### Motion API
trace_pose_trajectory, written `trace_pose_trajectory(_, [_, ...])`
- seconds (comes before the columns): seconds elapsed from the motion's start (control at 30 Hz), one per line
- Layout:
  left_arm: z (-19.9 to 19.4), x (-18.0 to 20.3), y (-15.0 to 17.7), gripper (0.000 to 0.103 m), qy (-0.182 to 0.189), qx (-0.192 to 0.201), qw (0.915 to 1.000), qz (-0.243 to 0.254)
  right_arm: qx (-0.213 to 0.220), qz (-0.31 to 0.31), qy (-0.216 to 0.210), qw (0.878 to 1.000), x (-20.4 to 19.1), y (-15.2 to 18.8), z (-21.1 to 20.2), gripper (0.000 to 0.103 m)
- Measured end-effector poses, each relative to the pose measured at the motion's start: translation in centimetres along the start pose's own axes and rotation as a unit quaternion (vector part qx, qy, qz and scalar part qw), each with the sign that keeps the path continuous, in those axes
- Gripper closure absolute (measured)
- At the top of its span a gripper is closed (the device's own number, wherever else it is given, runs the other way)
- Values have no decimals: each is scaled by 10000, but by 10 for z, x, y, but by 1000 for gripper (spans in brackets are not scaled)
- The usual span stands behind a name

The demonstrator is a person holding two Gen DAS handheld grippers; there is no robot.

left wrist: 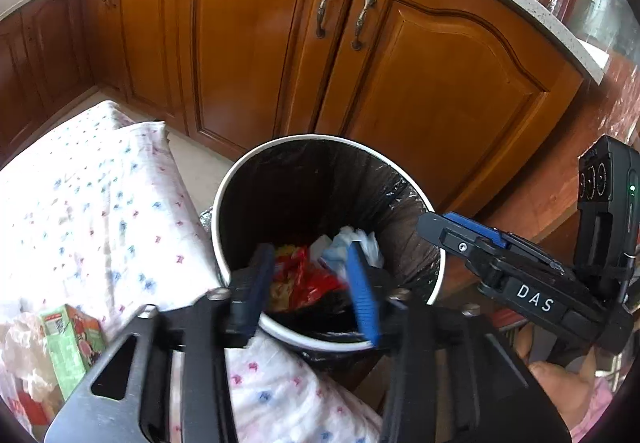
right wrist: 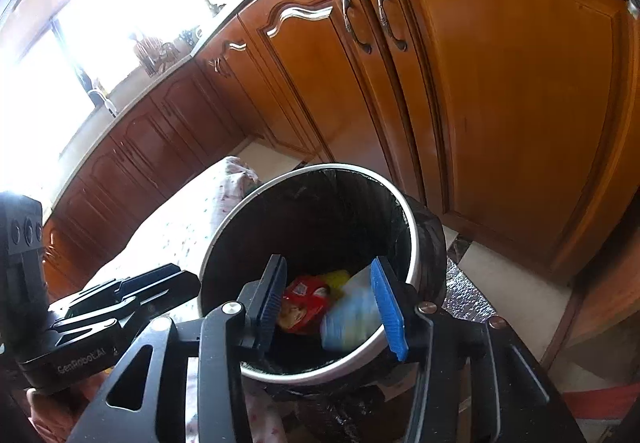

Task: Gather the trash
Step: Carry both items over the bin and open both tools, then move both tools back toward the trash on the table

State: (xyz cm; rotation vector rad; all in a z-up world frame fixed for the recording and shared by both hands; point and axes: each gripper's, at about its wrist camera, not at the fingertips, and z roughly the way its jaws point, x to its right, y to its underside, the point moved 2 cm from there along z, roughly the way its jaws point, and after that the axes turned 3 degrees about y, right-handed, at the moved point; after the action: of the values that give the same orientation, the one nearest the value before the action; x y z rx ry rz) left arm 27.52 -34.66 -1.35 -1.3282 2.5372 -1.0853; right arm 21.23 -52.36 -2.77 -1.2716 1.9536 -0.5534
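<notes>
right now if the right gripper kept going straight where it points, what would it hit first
Probably the trash in the bin: the right gripper, jaws open and empty, points down into its mouth at a blurred pale-blue item beside a red wrapper. Depth is unclear.

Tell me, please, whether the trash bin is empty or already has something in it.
Not empty. The trash bin holds a red wrapper and a pale blue packet at the bottom of its black liner, far below the rim.

A pale blue packet [right wrist: 352, 317] blurs inside the bin [right wrist: 256, 199]. The green carton [left wrist: 68, 351] is partly hidden behind the left gripper's [left wrist: 308, 287] frame.
</notes>
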Motion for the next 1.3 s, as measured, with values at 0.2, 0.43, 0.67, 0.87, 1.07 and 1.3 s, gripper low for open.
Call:
trace_pose_trajectory(0.2, [-23, -8, 17, 56, -93, 169, 9997, -126, 249, 83, -188, 9995, -6, 16, -19, 22])
trace_pose_trajectory(0.43, [-60, -27, 51, 48, -387, 418, 9976, -400, 401, 157, -350, 9985, -22, 44, -35, 22])
trace_pose_trajectory(0.67, [-98, -55, 82, 47, -659, 652, 9931, -718, 452, 43, -515, 9976, -50, 66, -46, 22])
trace_pose_trajectory(0.87, [-129, -81, 110, 45, -885, 791, 9880, -991, 374, -118, -646, 9971, -74, 82, -44, 22])
trace_pose_trajectory(1.07, [-153, -111, 135, 45, -1031, 883, 9801, -1445, 204, -315, -791, 9962, -101, 95, -37, 22])
trace_pose_trajectory(1.3, [-174, -140, 154, 45, -1201, 992, 9716, -1782, 90, -513, -934, 9943, -128, 107, -33, 22])
